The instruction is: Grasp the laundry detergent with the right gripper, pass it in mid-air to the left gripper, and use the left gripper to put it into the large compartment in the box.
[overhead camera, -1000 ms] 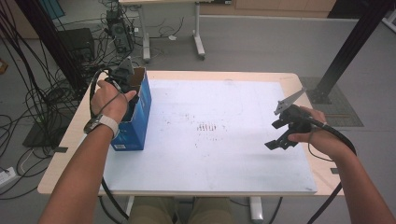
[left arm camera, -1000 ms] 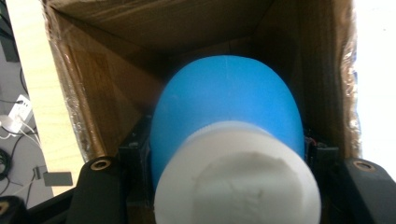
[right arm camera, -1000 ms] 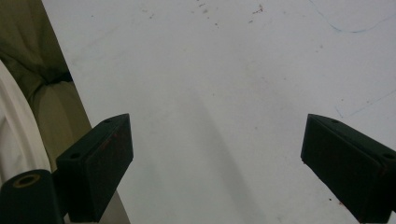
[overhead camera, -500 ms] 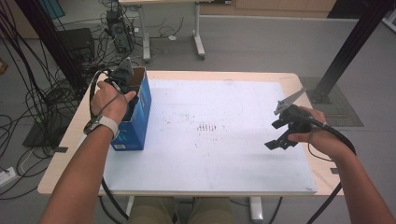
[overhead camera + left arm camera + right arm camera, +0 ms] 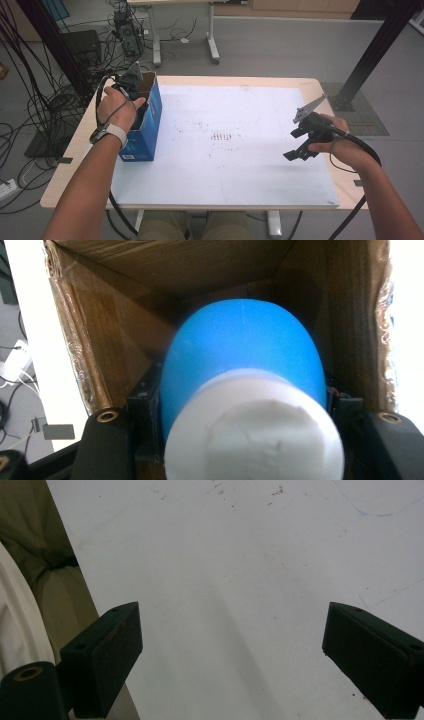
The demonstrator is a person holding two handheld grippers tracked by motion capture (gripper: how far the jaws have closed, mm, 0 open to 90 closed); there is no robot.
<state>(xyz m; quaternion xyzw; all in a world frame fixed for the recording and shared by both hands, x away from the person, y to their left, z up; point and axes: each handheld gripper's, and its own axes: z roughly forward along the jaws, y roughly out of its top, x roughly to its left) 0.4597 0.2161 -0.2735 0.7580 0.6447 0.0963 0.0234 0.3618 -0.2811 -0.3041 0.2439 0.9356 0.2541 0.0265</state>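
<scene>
Blue bottle (image 5: pixel 240 365) in left tool (image 5: pixel 131 87), down inside box (image 5: pixel 150 127).

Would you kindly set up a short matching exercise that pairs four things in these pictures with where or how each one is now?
Things:
1. bottle
2. box
3. right claw
4. left claw

States:
A. open, above bare white table
B. blue with a white cap, gripped
C. stands at the table's left edge, top open
D. shut, reaching inside the cardboard walls

Pairs: 1-B, 2-C, 3-A, 4-D
</scene>
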